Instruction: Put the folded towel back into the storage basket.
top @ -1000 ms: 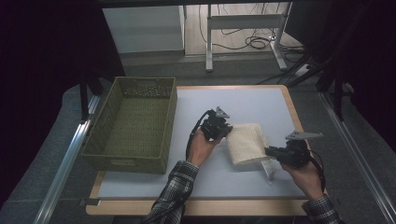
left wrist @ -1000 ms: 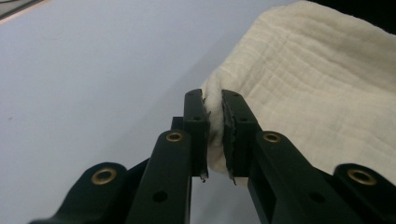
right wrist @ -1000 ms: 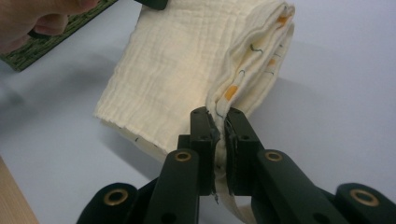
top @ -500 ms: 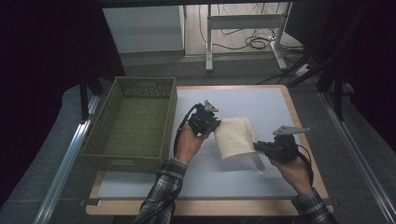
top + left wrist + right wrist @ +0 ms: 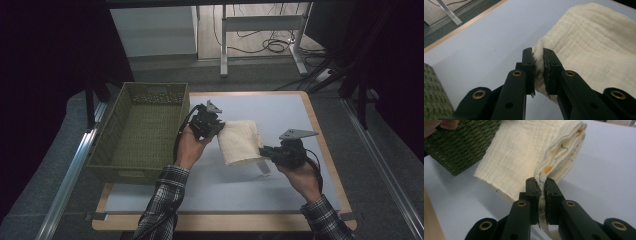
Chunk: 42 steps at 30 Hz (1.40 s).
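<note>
A folded cream cloth (image 5: 241, 142) hangs lifted above the white table top (image 5: 280, 112), held at both ends. My left gripper (image 5: 218, 127) is shut on its left edge; in the left gripper view the cloth (image 5: 594, 42) is pinched between the jaws at the left gripper (image 5: 538, 65). My right gripper (image 5: 264, 150) is shut on the cloth's right edge. In the right gripper view the cloth (image 5: 524, 150) shows folded layers with orange and blue marks, clamped at the right gripper (image 5: 542, 192).
A green woven basket (image 5: 142, 131) stands on the left of the table, just left of my left hand. Its wall (image 5: 461, 147) lies behind the cloth in the right gripper view. A wooden rim (image 5: 320, 135) borders the table.
Both grippers have carried the cloth leftward toward the basket over the last second. Each keeps its hold on the cloth.
</note>
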{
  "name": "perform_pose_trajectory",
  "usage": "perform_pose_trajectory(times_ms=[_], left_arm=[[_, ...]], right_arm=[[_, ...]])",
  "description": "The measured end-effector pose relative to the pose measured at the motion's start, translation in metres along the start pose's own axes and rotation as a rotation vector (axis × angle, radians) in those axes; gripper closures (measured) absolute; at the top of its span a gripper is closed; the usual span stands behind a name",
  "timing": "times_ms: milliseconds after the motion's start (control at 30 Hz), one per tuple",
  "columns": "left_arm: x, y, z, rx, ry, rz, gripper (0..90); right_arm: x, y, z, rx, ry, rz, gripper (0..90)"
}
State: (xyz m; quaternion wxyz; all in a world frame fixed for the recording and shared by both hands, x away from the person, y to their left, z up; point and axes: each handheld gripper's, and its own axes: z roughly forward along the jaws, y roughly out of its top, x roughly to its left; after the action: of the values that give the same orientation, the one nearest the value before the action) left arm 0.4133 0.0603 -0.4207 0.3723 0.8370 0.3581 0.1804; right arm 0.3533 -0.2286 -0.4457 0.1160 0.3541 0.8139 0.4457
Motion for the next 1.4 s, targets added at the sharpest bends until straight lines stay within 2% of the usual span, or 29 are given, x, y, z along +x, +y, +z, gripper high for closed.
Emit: perform_pose_trajectory(times_ms=[233, 433, 767, 1000, 1400], left_arm=[[0.011, -0.001, -0.01, -0.008, 0.018, -0.008, 81.0], [0.023, -0.001, -0.024, -0.008, 0.056, -0.007, 81.0], [0.041, -0.009, -0.045, -0.027, 0.083, -0.024, 81.0], [0.052, -0.01, -0.059, -0.02, 0.103, -0.024, 80.8], [0.075, -0.013, -0.083, -0.018, 0.169, -0.038, 80.8]], right_arm=[[0.009, 0.013, 0.009, -0.01, 0.009, -0.02, 83.3], [0.017, 0.025, 0.019, -0.02, 0.016, -0.033, 83.3], [0.029, 0.038, 0.035, -0.033, 0.044, -0.044, 83.2], [0.035, 0.051, 0.043, -0.038, 0.054, -0.06, 83.2], [0.05, 0.077, 0.061, -0.054, 0.087, -0.058, 83.1]])
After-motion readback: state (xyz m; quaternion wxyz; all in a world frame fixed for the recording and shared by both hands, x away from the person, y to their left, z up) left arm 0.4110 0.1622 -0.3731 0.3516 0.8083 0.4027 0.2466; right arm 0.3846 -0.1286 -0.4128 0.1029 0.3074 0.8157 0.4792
